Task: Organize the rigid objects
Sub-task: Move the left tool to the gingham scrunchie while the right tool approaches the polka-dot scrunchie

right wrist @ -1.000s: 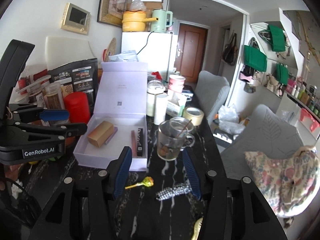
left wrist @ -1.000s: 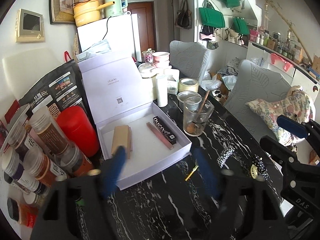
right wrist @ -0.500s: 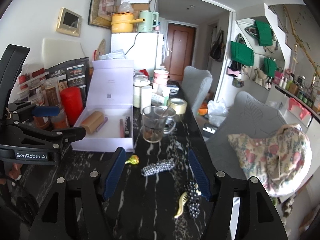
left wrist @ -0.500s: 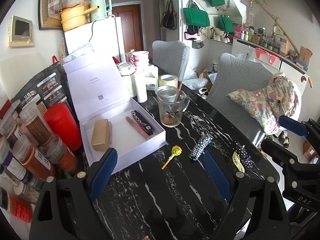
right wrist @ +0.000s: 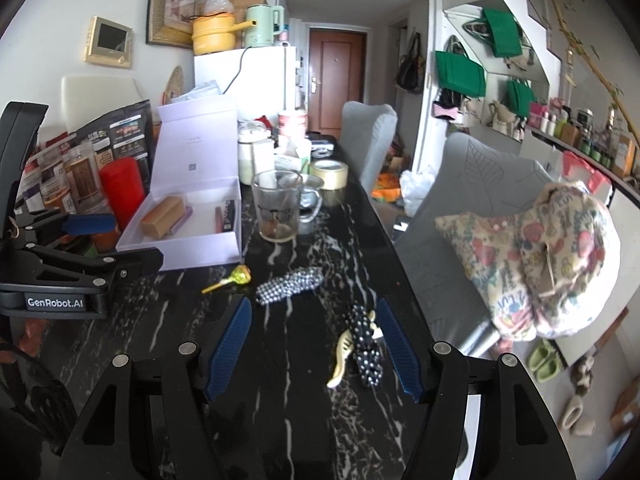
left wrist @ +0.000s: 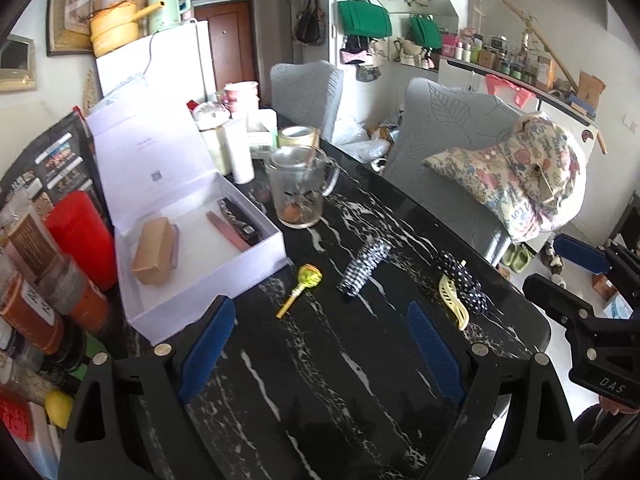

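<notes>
Both grippers are backing away from the white box [left wrist: 200,256], so more of the black marble table [left wrist: 328,380] is showing than one second ago. The left gripper [left wrist: 320,340] is hovering above the table with its blue pads spread wide and nothing between them; its left pad, which overlapped the box front a second ago, is now sitting just short of the box's near corner. The right gripper [right wrist: 316,344] is likewise hanging open and empty, its right pad lying just beside the dotted hair clip [right wrist: 366,344].

The box is standing with its lid raised at the table's left edge, holding a tan block [left wrist: 154,250], a pink stick [left wrist: 228,230] and a dark tube [left wrist: 236,220]. A lollipop [left wrist: 304,284] is lying on the table just in front of the box, and a checked hair tie [left wrist: 364,266] is lying to its right. A cream claw clip [left wrist: 454,304] is touching the dotted clip near the table's right edge; this pair, outside the right wrist view a second ago, is now showing between that gripper's pads. A glass mug [left wrist: 298,192] is standing beyond the box's far right corner.
</notes>
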### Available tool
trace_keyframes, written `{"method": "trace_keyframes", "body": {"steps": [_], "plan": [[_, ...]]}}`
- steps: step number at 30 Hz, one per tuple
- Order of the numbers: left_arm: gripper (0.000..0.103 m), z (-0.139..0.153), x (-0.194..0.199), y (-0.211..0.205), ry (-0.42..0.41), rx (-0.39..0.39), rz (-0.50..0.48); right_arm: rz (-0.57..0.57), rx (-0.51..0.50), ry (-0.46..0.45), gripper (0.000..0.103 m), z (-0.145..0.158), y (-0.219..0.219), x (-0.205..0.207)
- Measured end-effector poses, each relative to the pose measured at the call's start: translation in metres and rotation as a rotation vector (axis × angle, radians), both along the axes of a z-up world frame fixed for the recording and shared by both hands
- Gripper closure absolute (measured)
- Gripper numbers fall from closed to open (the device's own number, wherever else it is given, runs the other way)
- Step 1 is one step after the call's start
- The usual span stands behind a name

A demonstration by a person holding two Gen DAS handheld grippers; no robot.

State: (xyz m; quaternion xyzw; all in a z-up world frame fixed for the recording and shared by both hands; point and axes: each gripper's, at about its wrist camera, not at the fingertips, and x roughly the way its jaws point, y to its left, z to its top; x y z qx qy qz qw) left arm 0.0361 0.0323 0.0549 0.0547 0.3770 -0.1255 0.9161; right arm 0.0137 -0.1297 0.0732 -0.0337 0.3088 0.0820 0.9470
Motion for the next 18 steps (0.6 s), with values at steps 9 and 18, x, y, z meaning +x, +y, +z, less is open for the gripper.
{"method": "trace_keyframes", "body": {"steps": [9,18], "plan": [[0.014,-0.031,0.002,-0.026,0.071,-0.049,-0.066,-0.04,0.019,0.047,0.036,-0.031,-0.024,-0.005],[0.014,-0.054,0.01,-0.055,0.119,-0.072,-0.125,-0.064,0.047,0.11,0.036,-0.061,-0.047,-0.001]]}}
